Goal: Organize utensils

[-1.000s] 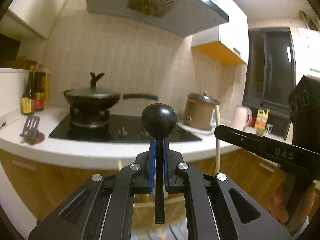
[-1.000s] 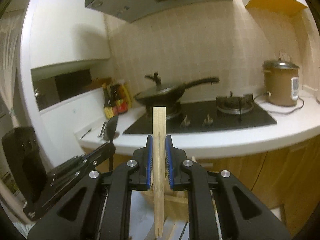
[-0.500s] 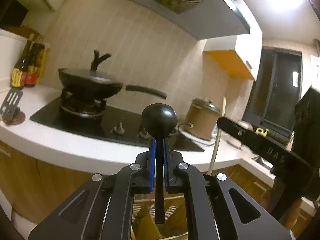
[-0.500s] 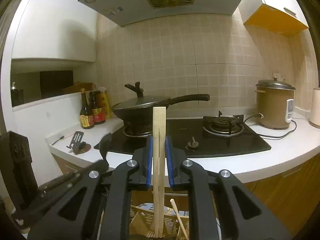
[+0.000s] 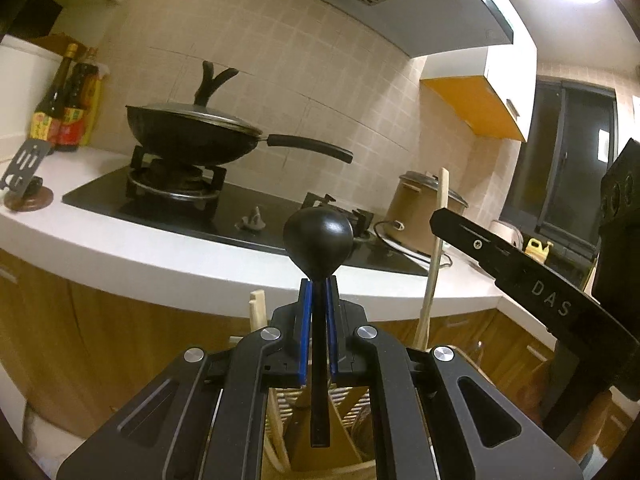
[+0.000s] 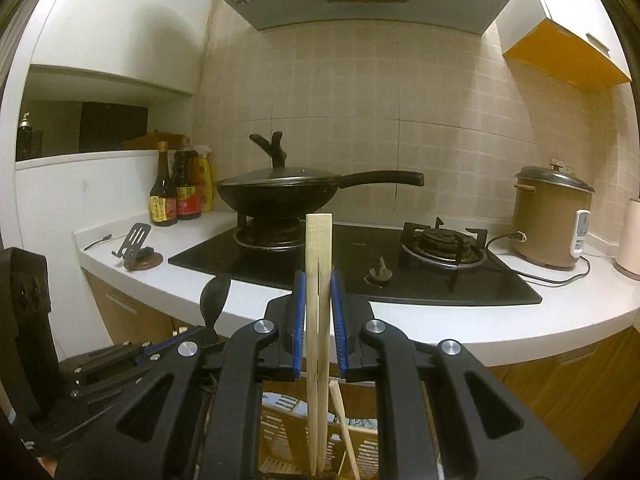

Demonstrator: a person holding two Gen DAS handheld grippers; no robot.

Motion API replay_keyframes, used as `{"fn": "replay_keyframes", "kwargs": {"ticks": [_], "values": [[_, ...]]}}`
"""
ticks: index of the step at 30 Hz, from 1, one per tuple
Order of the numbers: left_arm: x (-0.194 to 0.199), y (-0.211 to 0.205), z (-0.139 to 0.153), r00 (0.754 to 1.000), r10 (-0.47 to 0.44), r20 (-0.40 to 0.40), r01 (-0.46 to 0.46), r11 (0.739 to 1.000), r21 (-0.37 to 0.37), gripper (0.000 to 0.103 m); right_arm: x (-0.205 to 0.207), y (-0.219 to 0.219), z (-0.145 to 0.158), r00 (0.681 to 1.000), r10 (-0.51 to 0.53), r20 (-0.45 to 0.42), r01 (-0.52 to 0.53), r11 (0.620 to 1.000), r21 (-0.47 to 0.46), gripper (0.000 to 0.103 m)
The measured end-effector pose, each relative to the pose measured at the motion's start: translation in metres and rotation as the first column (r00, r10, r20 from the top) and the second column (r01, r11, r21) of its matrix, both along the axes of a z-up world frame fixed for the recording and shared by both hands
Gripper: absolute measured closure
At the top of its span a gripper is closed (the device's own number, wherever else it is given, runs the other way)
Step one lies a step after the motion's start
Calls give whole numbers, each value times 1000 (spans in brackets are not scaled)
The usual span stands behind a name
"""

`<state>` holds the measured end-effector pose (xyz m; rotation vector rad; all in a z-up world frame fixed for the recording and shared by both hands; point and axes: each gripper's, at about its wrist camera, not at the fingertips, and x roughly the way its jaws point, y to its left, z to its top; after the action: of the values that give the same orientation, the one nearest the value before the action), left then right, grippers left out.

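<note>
My left gripper (image 5: 318,312) is shut on a black ladle (image 5: 319,236), held upright with its round bowl on top and its handle end down in a wooden utensil holder (image 5: 344,436). My right gripper (image 6: 319,308) is shut on a pair of wooden chopsticks (image 6: 319,280), upright, with the tips low over the same holder (image 6: 360,440). The right gripper shows at the right of the left wrist view (image 5: 520,276) with the chopsticks (image 5: 434,256). The left gripper (image 6: 120,364) and ladle (image 6: 214,300) show at lower left of the right wrist view. Other wooden utensils (image 5: 258,312) stand in the holder.
A white counter (image 6: 440,320) with a black gas hob (image 6: 360,268) runs just behind. A lidded black wok (image 6: 280,192) sits on the left burner. Sauce bottles (image 6: 180,196) and a phone stand (image 6: 136,246) are at left, a brown rice cooker (image 6: 550,216) at right.
Both grippers have come lower and closer to the counter, each still holding its utensil. The holder with other wooden utensils has come into view under them.
</note>
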<state>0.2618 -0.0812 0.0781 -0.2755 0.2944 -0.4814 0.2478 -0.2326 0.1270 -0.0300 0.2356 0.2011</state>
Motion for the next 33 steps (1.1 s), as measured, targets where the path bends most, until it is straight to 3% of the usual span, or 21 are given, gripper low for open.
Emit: {"fn": "replay_keyframes", "kwargs": {"ticks": [6,9,13,19,21,25,33], "values": [[-8,2,-3,1000,-2,-1,2,1000,23,94,-11,0,-7,998,36,-46,-36,999,-5,92],[-12,7,-2,999,-32,-42,34,998,44,92,-22,-1,-10,996,55,-72,-55,998,1,90],[-27,23,3,999,-33,-43,34,999,22,72,-41,-6,-14,991,84,-107,-81,996,31,83],[-55,43,8,998,-26,-56,26,1000,5,61,-79,-16,-16,986,92,-139,-83,994,72,82],[-67,48,9,998,-25,-58,25,1000,-2,59,-93,-19,-17,985,88,-146,-76,993,85,78],[-89,50,13,998,-23,-51,23,1000,10,57,-118,-23,-17,988,59,-140,-46,994,96,53],[-134,54,26,998,-61,-22,60,998,-12,50,-162,-27,-14,990,34,-136,-18,992,123,53]]}}
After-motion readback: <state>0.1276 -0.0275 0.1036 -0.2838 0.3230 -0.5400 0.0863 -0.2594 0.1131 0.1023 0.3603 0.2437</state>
